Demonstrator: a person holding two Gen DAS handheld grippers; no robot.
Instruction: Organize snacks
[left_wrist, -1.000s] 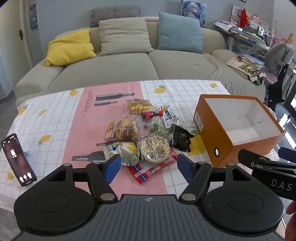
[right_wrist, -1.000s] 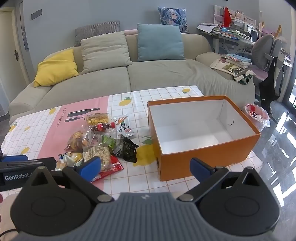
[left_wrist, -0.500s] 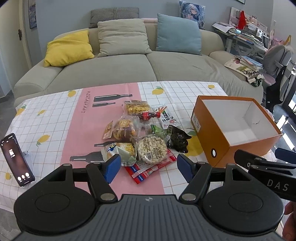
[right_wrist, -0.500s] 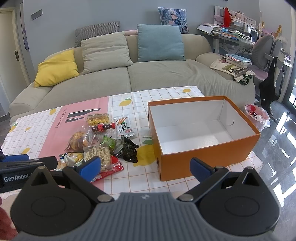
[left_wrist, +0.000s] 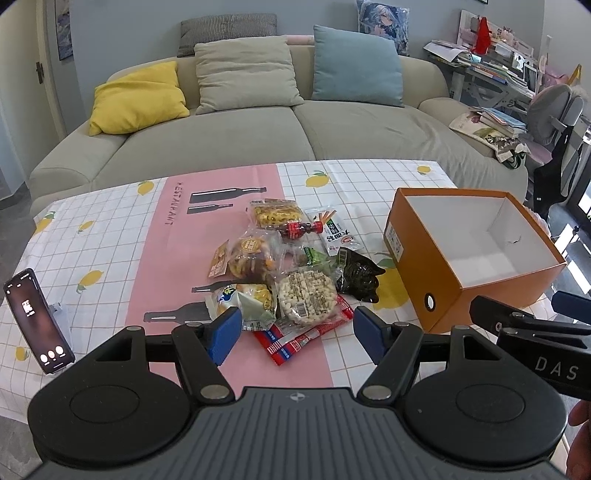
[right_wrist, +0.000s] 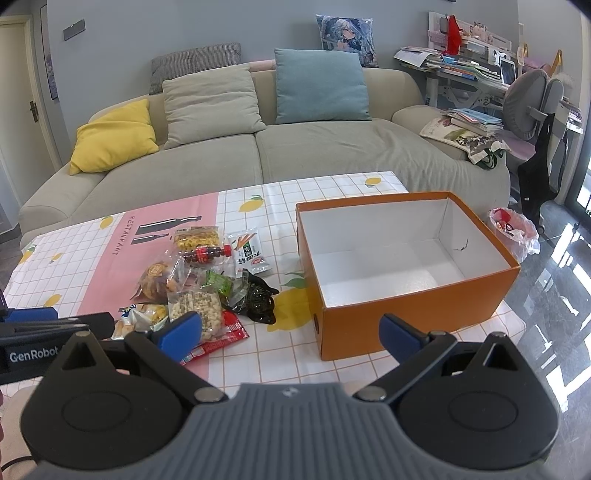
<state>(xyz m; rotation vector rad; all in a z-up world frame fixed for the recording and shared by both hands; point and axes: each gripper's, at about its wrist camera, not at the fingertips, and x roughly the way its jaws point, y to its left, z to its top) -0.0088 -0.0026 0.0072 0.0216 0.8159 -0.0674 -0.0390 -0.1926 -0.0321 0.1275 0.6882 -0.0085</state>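
A heap of snacks (left_wrist: 288, 269) lies on the table (left_wrist: 110, 236) straight ahead of our left gripper (left_wrist: 295, 334), whose blue pads (left_wrist: 223, 334) stand wide apart with nothing between them. Nearest its fingertips sit a round rice cake (left_wrist: 306, 297), a red packet (left_wrist: 303, 334) partly under that cake, and a yellow bag (left_wrist: 243, 299) just beside them. Beyond these lie a cookie bag (left_wrist: 245, 254), a small cola bottle (left_wrist: 297, 229) and a dark packet (left_wrist: 360, 277). To the right of the heap stands an orange box (left_wrist: 424, 273), open at the top with a white inside. Our right gripper (right_wrist: 290, 334) hovers in front of that box's near corner, its fingers likewise spread and holding nothing; the heap lies ahead to its left. A phone (left_wrist: 37, 321) leans upright on a stand at the left gripper's far left. Past the table runs a sofa (right_wrist: 258, 147) with yellow, beige and blue cushions.
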